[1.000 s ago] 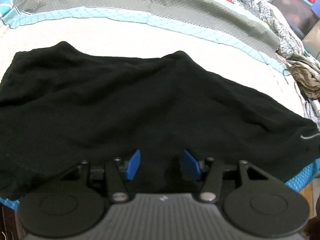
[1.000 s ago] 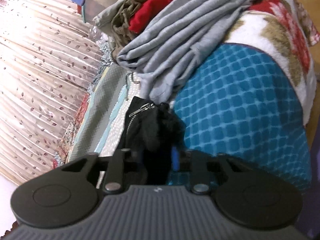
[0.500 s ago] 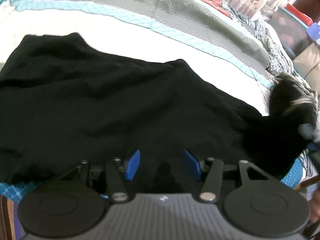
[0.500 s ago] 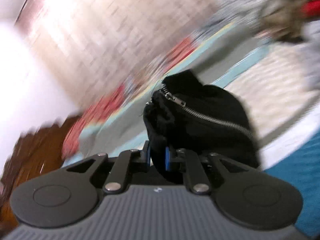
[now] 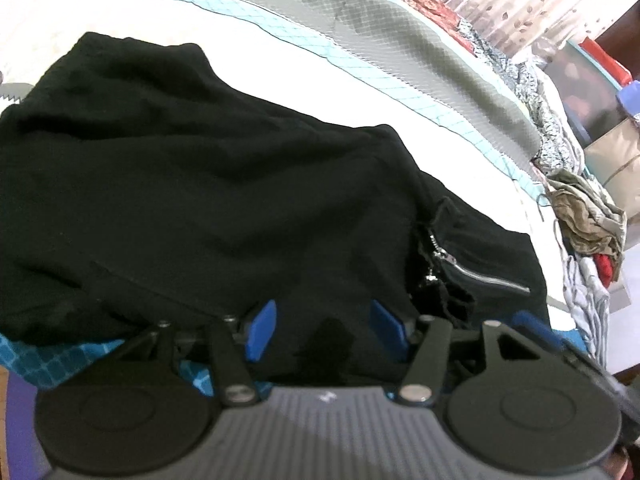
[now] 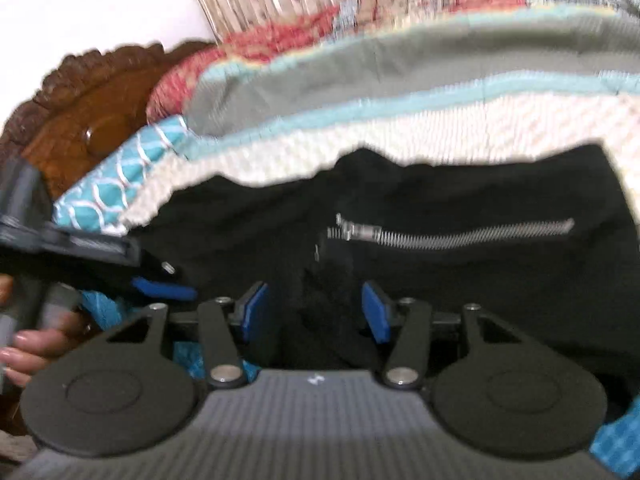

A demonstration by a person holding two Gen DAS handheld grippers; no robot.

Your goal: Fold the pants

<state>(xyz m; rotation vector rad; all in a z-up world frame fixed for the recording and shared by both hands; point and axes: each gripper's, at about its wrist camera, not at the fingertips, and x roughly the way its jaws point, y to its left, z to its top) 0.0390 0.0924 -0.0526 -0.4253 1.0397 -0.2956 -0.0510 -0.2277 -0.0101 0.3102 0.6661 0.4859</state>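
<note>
Black pants (image 5: 200, 184) lie spread on the white bed cover (image 5: 280, 68). Their end with the silver pocket zipper (image 5: 480, 276) is folded over onto the right side. My left gripper (image 5: 324, 328) hovers at the near edge of the pants, jaws opening, with a small hump of cloth between the blue pads (image 5: 262, 330) but not pinched. My right gripper (image 6: 316, 316) is also opening just behind the zipper (image 6: 460, 236); black cloth (image 6: 480, 280) lies loose between its pads (image 6: 374, 316). The left gripper's blue finger (image 6: 160, 288) and a hand (image 6: 36, 348) show at the left.
A heap of crumpled clothes (image 5: 588, 216) sits at the bed's right end. The grey and teal bands of the cover (image 5: 360, 12) run along the far side, with a curtain (image 5: 500, 0) behind. A carved wooden headboard (image 6: 92, 108) stands at the left end.
My right gripper swung the zippered end of the pants over from the clothes heap onto the rest, then its jaws parted and let go. My left gripper shifted a little and widened slightly.
</note>
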